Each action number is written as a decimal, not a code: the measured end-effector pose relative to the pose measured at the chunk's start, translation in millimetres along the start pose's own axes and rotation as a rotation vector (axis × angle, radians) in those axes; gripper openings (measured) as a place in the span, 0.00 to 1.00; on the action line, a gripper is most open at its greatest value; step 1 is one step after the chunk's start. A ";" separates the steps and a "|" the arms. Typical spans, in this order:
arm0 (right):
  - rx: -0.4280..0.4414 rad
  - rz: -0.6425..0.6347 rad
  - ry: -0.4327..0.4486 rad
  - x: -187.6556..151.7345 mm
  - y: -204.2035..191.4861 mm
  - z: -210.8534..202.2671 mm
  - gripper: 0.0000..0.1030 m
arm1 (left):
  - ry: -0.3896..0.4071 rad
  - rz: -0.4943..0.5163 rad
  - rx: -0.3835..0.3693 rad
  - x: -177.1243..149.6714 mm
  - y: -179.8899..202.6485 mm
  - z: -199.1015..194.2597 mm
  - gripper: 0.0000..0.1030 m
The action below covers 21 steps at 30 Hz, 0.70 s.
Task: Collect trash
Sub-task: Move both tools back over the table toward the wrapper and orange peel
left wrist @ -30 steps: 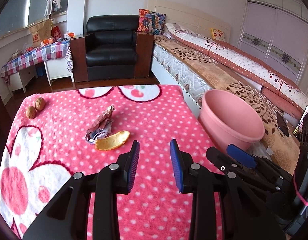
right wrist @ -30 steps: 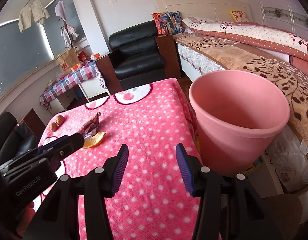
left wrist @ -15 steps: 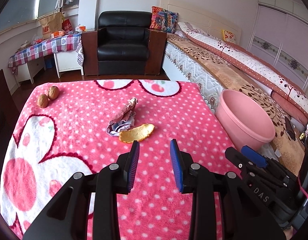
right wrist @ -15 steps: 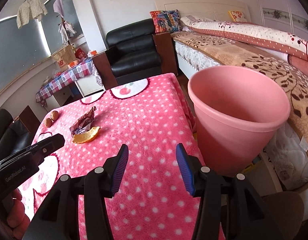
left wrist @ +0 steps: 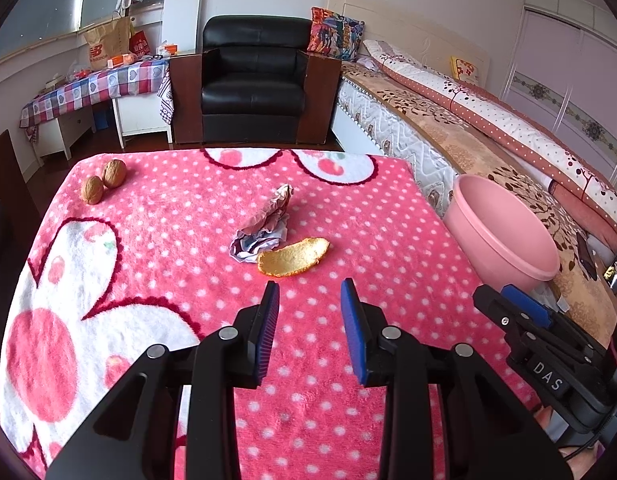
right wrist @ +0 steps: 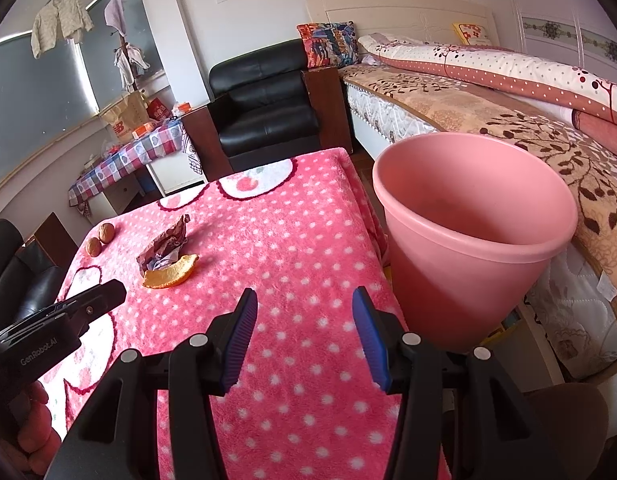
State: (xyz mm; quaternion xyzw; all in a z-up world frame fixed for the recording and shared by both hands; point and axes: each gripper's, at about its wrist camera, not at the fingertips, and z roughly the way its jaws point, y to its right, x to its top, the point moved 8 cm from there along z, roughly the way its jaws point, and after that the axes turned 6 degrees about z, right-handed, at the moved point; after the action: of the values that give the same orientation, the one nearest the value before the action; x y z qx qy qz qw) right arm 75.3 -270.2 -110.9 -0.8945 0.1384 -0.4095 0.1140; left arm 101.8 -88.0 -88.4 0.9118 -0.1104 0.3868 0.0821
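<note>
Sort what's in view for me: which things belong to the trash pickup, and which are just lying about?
For the job:
orange peel
crumpled wrapper
pink bin

Just lying about:
two walnuts
armchair
bed
side table with bags and boxes

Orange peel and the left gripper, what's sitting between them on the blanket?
Nothing: in the left wrist view only bare polka-dot blanket separates the open left gripper from the orange peel. The crumpled wrapper lies beyond the peel.

Peel (left wrist: pixel 293 257) touches wrapper (left wrist: pixel 264 226) on blanket (left wrist: pixel 168 240); bucket (left wrist: pixel 504 232) right.
</note>
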 end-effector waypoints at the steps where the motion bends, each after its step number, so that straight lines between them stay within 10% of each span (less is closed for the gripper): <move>1: -0.003 -0.002 0.001 0.0 -0.3 -0.1 0.48 | -0.002 0.000 0.002 -0.6 -0.7 0.6 0.31; 14: -0.062 -0.045 -0.074 -7.8 -7.1 12.2 0.48 | 0.038 -0.066 0.049 8.0 -63.4 -12.3 0.31; 21: 0.043 -0.104 -0.145 -10.1 -57.9 32.0 0.48 | 0.062 -0.135 0.093 13.0 -107.7 -20.3 0.31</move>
State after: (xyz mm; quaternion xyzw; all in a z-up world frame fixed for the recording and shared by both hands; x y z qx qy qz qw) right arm 102.3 -209.7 -120.0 -0.9251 0.0744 -0.3518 0.1217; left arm 125.1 18.7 -71.9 0.9077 -0.0278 0.4131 0.0689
